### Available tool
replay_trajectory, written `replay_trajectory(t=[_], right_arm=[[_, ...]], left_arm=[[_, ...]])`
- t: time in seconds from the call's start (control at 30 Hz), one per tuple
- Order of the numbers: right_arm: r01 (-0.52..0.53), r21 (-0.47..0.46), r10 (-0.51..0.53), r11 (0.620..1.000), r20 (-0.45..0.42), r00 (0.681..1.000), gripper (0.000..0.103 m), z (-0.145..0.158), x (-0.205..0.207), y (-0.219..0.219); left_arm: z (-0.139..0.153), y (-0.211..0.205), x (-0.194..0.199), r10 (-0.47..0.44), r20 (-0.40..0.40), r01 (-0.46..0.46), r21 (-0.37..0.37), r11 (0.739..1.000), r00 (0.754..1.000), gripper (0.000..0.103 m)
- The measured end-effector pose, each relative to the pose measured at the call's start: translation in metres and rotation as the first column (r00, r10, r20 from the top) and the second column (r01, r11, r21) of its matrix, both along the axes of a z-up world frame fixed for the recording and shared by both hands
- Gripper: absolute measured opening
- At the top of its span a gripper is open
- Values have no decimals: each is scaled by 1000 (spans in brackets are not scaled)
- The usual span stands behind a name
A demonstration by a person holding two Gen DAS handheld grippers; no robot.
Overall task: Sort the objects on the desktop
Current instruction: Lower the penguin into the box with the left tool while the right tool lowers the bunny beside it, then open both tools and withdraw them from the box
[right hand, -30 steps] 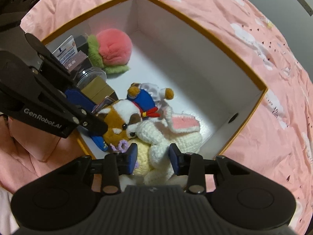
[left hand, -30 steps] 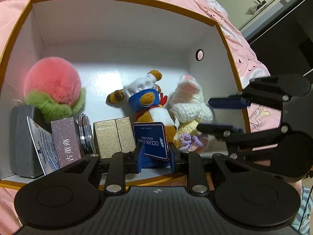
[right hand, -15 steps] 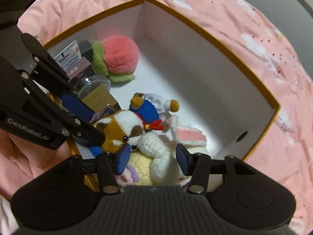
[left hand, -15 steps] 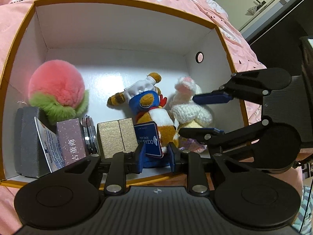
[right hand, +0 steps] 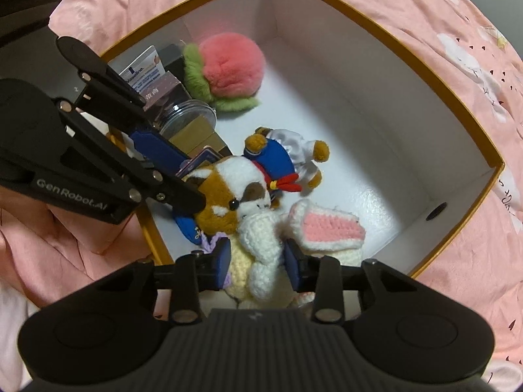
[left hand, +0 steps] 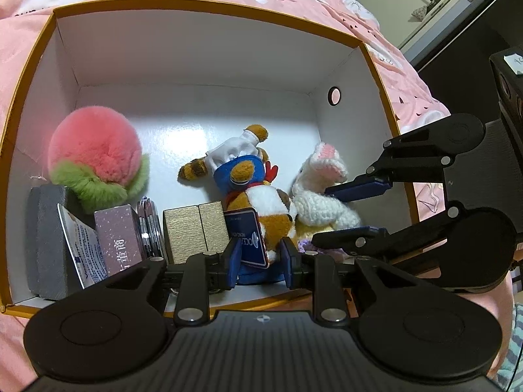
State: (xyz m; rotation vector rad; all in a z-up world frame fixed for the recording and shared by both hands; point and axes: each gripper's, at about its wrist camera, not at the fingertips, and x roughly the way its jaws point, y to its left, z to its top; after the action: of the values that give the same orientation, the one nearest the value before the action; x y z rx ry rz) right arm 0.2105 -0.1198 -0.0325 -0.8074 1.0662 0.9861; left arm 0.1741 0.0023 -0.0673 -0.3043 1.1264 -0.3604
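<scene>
A: Crochet bunny (right hand: 261, 245) sits betw. right gripper (right hand: 256, 259) pads; jaws have just been closing, pads at its white arm, can't tell if they press yet.

B: Left gripper (left hand: 258, 258)?

A: Clamped on blue card (left hand: 246, 240), held upright at near wall of box (left hand: 196, 49).

B: Around them?

A: Bunny lies in near right corner, touching plush dog (left hand: 251, 183) in blue cap. Gold box (left hand: 194, 228), glass jar (left hand: 148, 225), purple box (left hand: 117, 238) line near wall. Pink peach plush (left hand: 94, 160) further left. Box rests on pink bedsheet (right hand: 441, 16).
</scene>
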Motion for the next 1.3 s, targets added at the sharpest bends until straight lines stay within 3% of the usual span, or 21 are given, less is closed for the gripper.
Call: replay_trajectory(t=[0.1, 0.4, 0.5, 0.57, 0.73, 1.03, 1.2, 1.3], right_arm=[[4, 13, -4, 1000, 33, 999, 41, 3, -4, -2], [41, 92, -55, 995, 158, 986, 56, 21, -23, -23], [70, 131, -94, 989, 188, 978, 57, 28, -29, -32], [100, 171, -134, 980, 204, 970, 62, 35, -33, -40], [144, 295, -216, 945, 229, 949, 74, 51, -43, -50], [187, 493, -348, 850, 257, 902, 78, 60, -72, -52], [198, 545, -389, 815, 261, 884, 81, 55, -86, -52], [166, 565, -372, 808, 271, 888, 83, 54, -99, -49]], left_arm=[[2, 0, -2, 10, 10, -10, 13, 1000, 1000, 28], [21, -5, -19, 14, 109, -22, 71, 997, 994, 33], [31, -8, -27, 6, 156, -20, 85, 996, 988, 38], [37, -8, -33, 9, 177, -25, 87, 996, 984, 48], [53, -7, -50, 28, 236, -52, 96, 994, 971, 48], [71, -2, -78, 69, 355, -131, 155, 979, 932, 53], [75, 10, -95, 84, 390, -169, 187, 968, 917, 54], [75, 24, -102, 116, 370, -201, 200, 959, 922, 54]])
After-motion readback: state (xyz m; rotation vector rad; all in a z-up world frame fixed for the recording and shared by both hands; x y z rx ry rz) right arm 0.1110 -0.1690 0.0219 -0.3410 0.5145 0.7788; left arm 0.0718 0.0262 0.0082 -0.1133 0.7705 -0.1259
